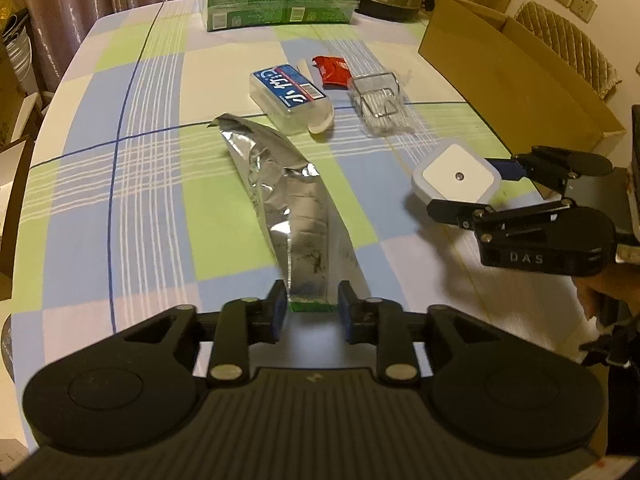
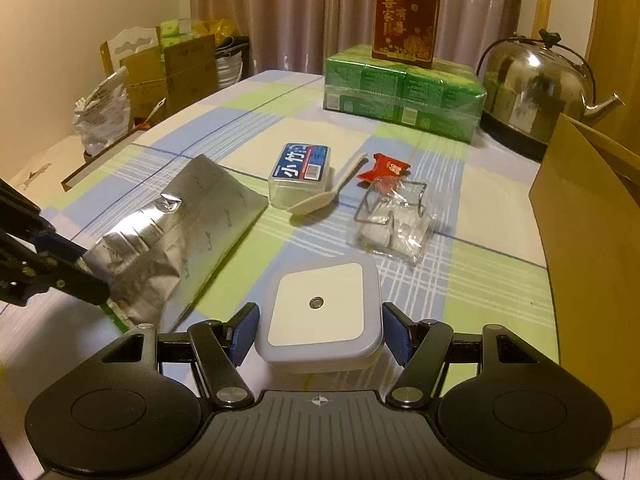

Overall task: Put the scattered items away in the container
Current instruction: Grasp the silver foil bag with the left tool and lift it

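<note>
the left gripper [image 1: 312, 310] has its blue pads close together with the near, green-edged end of a crumpled silver foil pouch [image 1: 288, 200] between them; in the left wrist view the pouch's end sits in the gap, and in the right wrist view the gripper [image 2: 94, 280] bites the pouch [image 2: 180, 232] at its 8 o'clock corner. whether the pads truly press the foil is hard to make out. the rest of the pouch trails away toward 11 o'clock over the checked tablecloth [image 1: 120, 184].

the right gripper [image 2: 320, 334] stands half spread and pinches a square white device [image 2: 320, 308] with a small dark dot in its middle, a pad on each side. in the left wrist view the same gripper [image 1: 472, 188] and device [image 1: 456, 178] sit at 3 o'clock, with a hand [image 1: 604, 296] gripping the handle behind.

the cardboard box [image 1: 516, 76] stands at 2 o'clock of the left gripper; its opening faces away, so its inside is hidden. beyond the pouch lie a clear lidded box with a blue label [image 2: 302, 178], contents unreadable, a pale plastic spoon [image 2: 324, 196] just beside it, a red wrapper [image 2: 384, 170], and a wire piece in a clear bag [image 2: 394, 218]. at the far edge are a green shrink-wrapped pack [image 2: 404, 90] bearing a red carton [image 2: 406, 20], and a steel kettle [image 2: 536, 92], partly cut off behind the cardboard.
</note>
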Demonstrator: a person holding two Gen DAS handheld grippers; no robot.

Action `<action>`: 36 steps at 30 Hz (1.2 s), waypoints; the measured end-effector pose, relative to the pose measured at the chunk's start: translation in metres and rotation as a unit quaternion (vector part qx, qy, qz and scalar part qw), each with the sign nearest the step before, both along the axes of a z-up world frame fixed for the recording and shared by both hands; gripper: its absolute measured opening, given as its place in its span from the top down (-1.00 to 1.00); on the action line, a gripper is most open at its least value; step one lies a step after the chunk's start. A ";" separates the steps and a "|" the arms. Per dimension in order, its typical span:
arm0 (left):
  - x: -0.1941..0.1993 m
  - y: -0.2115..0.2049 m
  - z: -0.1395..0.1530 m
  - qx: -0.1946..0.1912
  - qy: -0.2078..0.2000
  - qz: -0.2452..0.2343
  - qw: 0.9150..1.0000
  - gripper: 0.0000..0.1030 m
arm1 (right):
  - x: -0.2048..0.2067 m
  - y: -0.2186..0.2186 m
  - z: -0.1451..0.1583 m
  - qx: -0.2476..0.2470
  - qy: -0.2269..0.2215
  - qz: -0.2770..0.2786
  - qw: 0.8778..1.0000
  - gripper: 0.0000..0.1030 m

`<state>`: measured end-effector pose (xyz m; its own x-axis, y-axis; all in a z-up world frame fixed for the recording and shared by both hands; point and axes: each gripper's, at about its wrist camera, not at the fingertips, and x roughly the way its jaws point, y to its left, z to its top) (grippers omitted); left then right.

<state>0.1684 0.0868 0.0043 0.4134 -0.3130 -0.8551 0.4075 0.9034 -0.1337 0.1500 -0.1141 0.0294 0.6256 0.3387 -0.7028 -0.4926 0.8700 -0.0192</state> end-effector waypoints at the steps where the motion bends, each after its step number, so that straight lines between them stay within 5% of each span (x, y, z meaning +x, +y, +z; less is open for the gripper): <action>1: -0.001 0.001 0.002 0.002 0.001 0.000 1.000 0.51 | -0.001 -0.001 0.000 0.001 0.001 -0.001 1.000 -0.22; 6: 0.008 0.004 0.012 0.009 -0.002 0.004 1.000 0.01 | 0.000 -0.009 0.000 0.006 0.003 -0.007 1.000 -0.22; 14: 0.056 0.007 0.015 0.001 0.024 0.022 0.999 -0.23 | 0.011 -0.018 -0.001 0.014 0.002 -0.014 1.000 -0.22; 22: 0.105 -0.002 -0.001 -0.012 0.074 0.041 0.996 -0.27 | 0.019 -0.022 -0.002 0.022 0.009 -0.014 1.000 -0.22; 32: 0.116 -0.021 -0.026 0.006 0.108 0.035 0.993 -0.27 | 0.029 -0.016 -0.005 0.040 0.017 -0.016 0.999 -0.22; 36: 0.117 -0.024 -0.031 0.004 0.116 0.036 0.993 -0.04 | 0.032 -0.016 -0.005 0.047 0.019 -0.018 0.999 -0.22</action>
